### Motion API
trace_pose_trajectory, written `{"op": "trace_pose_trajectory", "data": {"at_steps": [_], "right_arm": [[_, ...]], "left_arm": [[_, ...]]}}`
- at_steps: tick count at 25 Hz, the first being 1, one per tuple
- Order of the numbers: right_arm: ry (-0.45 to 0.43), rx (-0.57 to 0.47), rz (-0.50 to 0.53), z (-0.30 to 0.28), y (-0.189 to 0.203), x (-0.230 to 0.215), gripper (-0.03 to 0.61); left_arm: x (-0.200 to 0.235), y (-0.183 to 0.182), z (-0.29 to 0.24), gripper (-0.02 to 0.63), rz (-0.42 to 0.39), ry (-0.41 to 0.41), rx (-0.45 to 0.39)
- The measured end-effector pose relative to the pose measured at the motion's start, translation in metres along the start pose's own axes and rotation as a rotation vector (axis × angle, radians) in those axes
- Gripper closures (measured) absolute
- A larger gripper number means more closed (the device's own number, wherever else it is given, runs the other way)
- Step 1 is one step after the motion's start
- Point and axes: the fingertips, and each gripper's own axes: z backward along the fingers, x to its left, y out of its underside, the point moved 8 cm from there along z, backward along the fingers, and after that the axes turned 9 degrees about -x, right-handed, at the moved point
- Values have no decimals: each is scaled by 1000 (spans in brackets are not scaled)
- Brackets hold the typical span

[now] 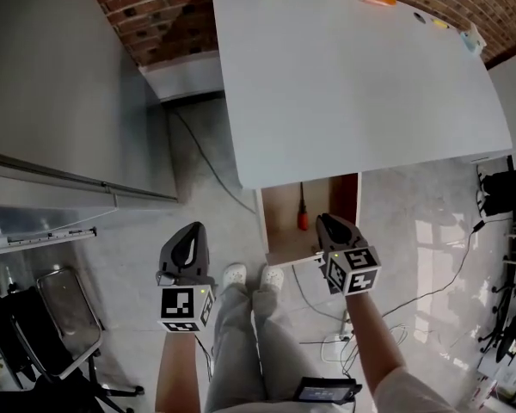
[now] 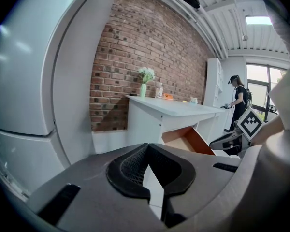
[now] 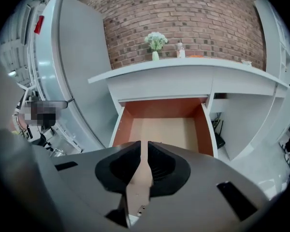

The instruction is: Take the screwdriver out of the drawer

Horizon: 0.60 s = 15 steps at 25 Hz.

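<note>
Red-handled screwdriver lies in the open drawer, just ahead and left of my right hand-held gripper, lengthwise away from it. My left hand-held gripper is farther off. Left gripper view: jaws together, empty. Right gripper view: jaws together, empty, drawer straight ahead.

Head camera looks steeply down on the bench; both gripper cameras face it low, sharing its drawer.

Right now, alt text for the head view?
Looking steeply down, a red-handled screwdriver lies in the open drawer under a white table. The right gripper, jaws shut, sits at the drawer's front edge; the left gripper hangs shut over the floor, beside the person's legs.
</note>
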Motion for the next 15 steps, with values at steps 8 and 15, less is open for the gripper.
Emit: {"op": "trace_pose_trajectory", "data": {"at_steps": [8, 15], "right_arm": [[-7, 259, -8, -50, 39, -9, 423], [7, 408, 23, -92, 62, -16, 425]], "left_arm": [[9, 32, -6, 604, 7, -2, 26], [14, 51, -1, 605, 27, -16, 55]]}}
